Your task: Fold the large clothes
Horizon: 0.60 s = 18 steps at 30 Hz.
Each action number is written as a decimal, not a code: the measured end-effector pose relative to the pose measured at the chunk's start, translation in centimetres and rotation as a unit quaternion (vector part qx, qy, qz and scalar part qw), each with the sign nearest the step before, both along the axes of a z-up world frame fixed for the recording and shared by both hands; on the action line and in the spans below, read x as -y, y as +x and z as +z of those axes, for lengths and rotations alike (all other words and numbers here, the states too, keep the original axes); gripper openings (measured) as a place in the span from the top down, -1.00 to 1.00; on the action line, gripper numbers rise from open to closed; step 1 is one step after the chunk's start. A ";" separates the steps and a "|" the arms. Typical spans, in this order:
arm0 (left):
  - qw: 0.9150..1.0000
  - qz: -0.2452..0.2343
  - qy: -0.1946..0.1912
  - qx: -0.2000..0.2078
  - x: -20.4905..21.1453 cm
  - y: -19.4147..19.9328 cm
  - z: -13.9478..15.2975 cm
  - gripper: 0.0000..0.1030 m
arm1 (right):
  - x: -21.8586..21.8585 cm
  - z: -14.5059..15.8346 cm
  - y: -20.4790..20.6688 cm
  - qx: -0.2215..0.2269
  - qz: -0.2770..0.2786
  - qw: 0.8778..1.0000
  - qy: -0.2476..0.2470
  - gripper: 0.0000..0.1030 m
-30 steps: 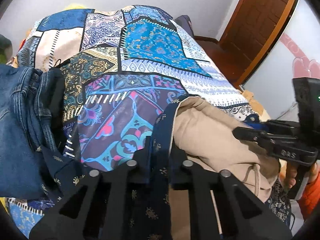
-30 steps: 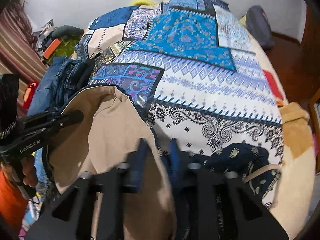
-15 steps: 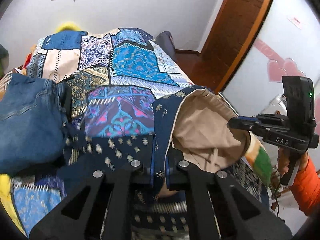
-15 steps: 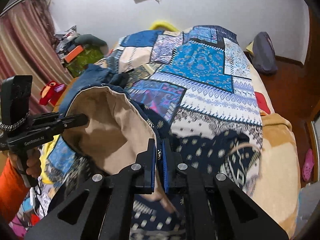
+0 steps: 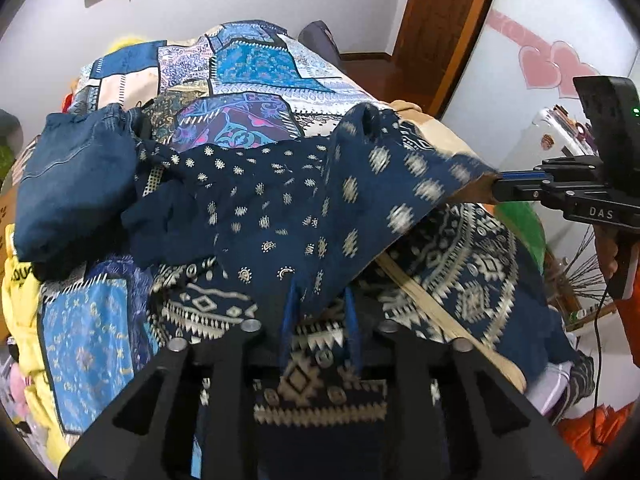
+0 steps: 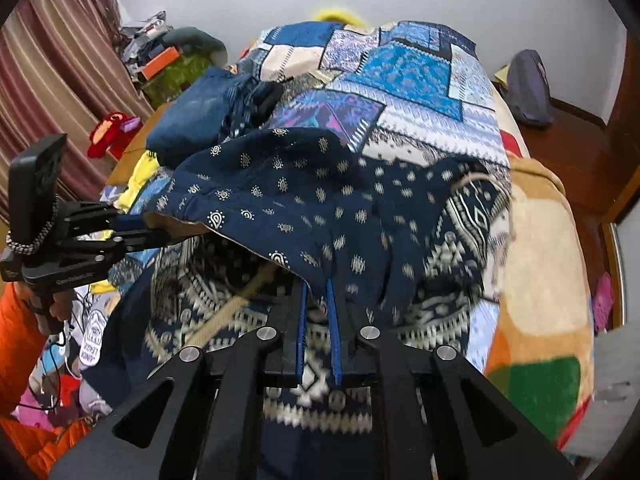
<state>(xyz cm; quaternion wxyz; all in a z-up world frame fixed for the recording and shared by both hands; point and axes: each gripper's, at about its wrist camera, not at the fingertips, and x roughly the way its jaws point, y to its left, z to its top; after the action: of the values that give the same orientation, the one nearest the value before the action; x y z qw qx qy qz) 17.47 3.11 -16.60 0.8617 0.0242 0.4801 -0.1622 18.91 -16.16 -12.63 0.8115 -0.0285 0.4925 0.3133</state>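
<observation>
The left gripper [image 5: 318,312] sits low centre in its own view, jaws parted by a moderate gap with the hem of the navy patterned garment [image 5: 280,216] draped between them; whether they actually pinch the cloth cannot be told. In the right wrist view the right gripper [image 6: 318,312] shows a narrower gap, the garment's edge lying over its fingertips, grip likewise unclear. The garment [image 6: 320,208] spreads across the middle of both frames over the patchwork bedspread [image 5: 248,60], tan lining showing at its lifted edges. Folded jeans [image 5: 76,176] lie at the left, touching the garment. Bare bedspread stretches toward the upper frame.
</observation>
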 end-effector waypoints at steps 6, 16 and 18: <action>0.998 0.003 0.008 0.064 -0.1 -2.3 4.0 0.26 | 1.3 2.6 -1.2 0.022 -0.008 0.999 0.029 0.77; 0.996 0.047 0.004 0.071 0.8 1.7 3.6 0.21 | -1.0 2.2 0.5 0.067 -0.043 0.997 0.015 0.10; 0.997 0.052 0.005 0.052 1.2 2.6 1.9 0.21 | -1.7 0.5 1.2 0.048 -0.043 0.998 0.006 0.10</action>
<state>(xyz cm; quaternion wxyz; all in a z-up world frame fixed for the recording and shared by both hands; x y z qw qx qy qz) 20.03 1.90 -14.74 0.8927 0.0118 0.4361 -0.1128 20.09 -14.44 -12.09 0.8471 -0.0176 0.4519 0.2792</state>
